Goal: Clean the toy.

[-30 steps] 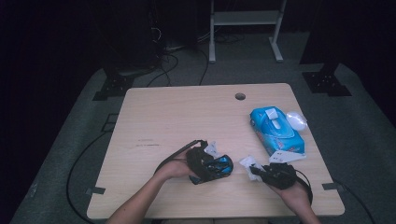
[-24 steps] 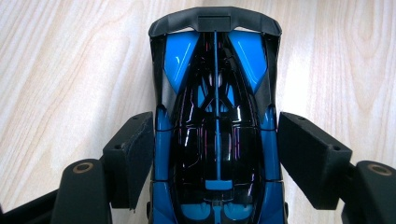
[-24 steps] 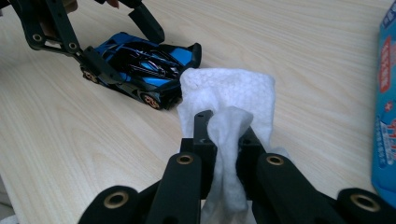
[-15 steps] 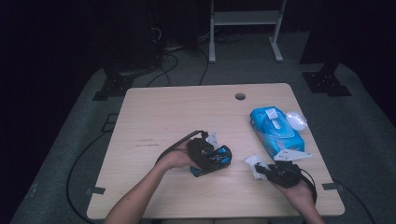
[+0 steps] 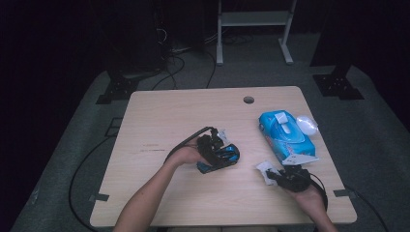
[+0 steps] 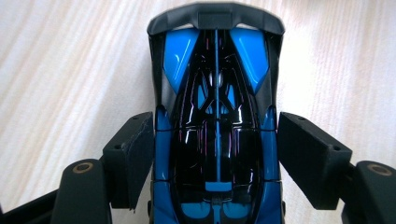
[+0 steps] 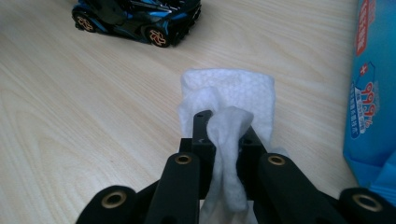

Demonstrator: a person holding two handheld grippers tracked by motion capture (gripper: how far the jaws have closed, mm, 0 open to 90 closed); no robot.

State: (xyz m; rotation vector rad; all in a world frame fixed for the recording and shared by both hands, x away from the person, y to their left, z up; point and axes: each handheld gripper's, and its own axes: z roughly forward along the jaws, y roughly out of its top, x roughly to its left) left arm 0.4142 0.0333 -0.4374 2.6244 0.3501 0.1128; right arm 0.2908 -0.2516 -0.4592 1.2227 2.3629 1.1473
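A blue and black toy car [image 6: 217,93] lies lengthwise between the jaws of my left gripper [image 6: 215,154], whose pads press on both of its sides. In the high view this gripper [image 5: 218,153] holds the car [image 5: 227,155] just over the middle of the wooden table [image 5: 164,121]. My right gripper [image 7: 223,123] is shut on a crumpled white wipe [image 7: 229,93] that rests on the tabletop. From above, the right gripper [image 5: 275,176] and the wipe [image 5: 265,169] are near the front right of the table. The car [image 7: 135,16] is also at the top left of the right gripper view.
A blue pack of wet wipes [image 5: 285,135] lies at the right side of the table, with a white lid piece [image 5: 306,124] beside it. The pack [image 7: 373,93] stands close to the right of the wipe. A cable hole [image 5: 248,100] sits near the far edge.
My left gripper has carried the toy car away from the front edge, toward the table's middle. The right gripper and its wipe have stayed about where they were.
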